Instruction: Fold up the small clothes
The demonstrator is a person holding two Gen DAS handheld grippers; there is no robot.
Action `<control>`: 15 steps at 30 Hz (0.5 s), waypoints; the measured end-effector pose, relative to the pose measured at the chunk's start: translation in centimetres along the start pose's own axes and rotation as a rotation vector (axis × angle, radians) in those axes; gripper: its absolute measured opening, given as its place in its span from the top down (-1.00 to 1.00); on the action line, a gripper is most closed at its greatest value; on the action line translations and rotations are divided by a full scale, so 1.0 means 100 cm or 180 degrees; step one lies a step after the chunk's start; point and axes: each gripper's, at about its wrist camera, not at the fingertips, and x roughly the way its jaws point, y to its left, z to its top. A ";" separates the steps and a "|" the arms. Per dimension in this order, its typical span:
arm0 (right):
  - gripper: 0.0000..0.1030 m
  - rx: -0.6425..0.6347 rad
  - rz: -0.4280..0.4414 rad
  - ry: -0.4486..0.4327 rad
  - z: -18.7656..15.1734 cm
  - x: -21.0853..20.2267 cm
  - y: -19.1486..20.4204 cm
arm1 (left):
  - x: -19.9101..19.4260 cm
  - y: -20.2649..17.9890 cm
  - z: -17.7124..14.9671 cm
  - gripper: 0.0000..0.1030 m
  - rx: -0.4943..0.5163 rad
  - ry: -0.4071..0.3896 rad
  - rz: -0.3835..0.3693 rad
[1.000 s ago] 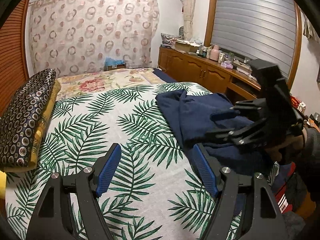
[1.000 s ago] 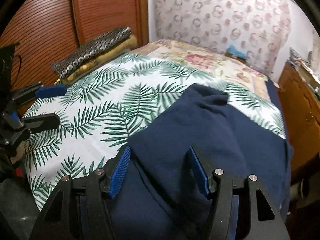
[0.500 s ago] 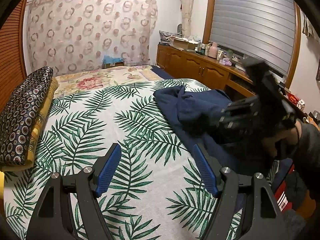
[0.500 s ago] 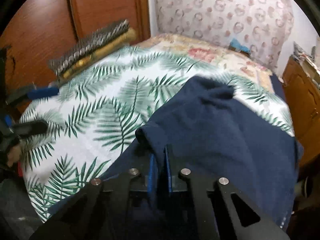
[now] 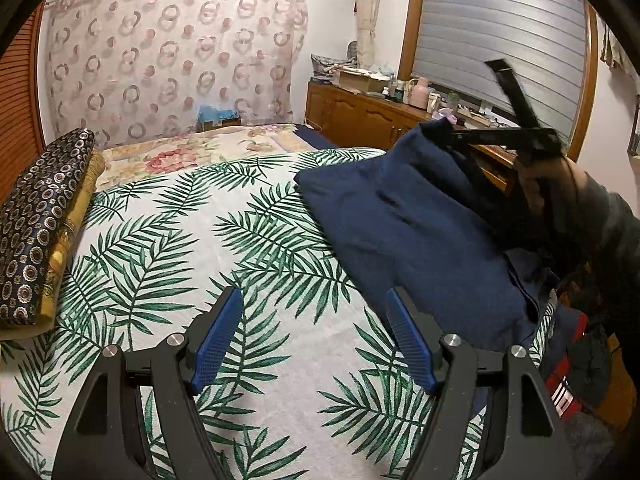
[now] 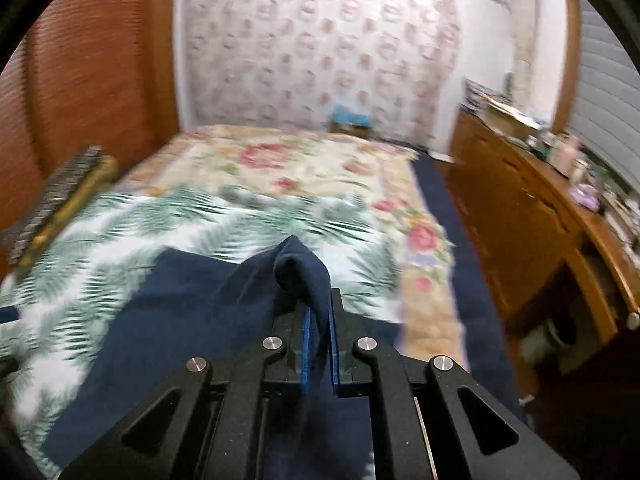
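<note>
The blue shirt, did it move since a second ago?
Yes. The blue shirt has been lifted at one edge by the right gripper, rising off the leaf-print bedspread toward the wooden cabinet.

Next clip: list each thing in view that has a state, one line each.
right claw: shut on the navy garment, lifted.
left claw: open, holding nothing, above the leaf-print bedspread.
navy garment: one edge raised, the rest draped on the bed.
window shutter: down.
cabinet doors: closed.

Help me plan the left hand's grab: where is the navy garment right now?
The navy garment lies on the right side of the palm-leaf bedspread in the left wrist view, one edge pinched and lifted by the right gripper, ahead-right of the open left gripper.
</note>
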 end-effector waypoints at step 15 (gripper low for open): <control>0.12 0.0026 -0.0065 0.0088 -0.053 -0.049 0.022 | 0.008 -0.026 -0.009 -0.46 0.0071 0.0125 -0.0180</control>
